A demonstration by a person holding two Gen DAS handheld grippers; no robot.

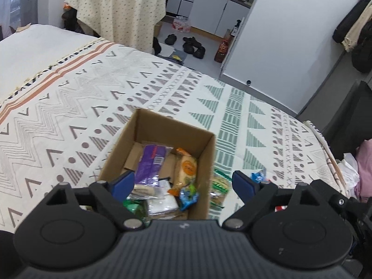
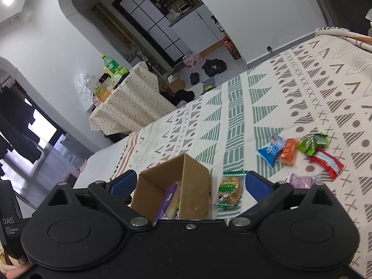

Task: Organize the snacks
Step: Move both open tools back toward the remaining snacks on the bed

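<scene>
An open cardboard box (image 1: 148,125) stands on the patterned bedspread and holds several snack packs, among them a purple pack (image 1: 151,160) and an orange-labelled pack (image 1: 186,169). My left gripper (image 1: 183,183) is open and empty just above the box's near end. In the right wrist view the box (image 2: 195,186) is close below my right gripper (image 2: 188,183), which is open and empty. A green-edged biscuit pack (image 2: 230,189) lies right of the box. Blue (image 2: 270,150), orange (image 2: 289,151), green (image 2: 312,144), red (image 2: 327,164) and pale purple (image 2: 300,181) packs lie further right.
The bedspread (image 1: 93,97) covers a wide bed. A cloth-covered table (image 1: 121,7) with bottles stands beyond the bed. Shoes (image 1: 193,46) lie on the floor near white cabinets. Clothes hang at the right (image 1: 355,23).
</scene>
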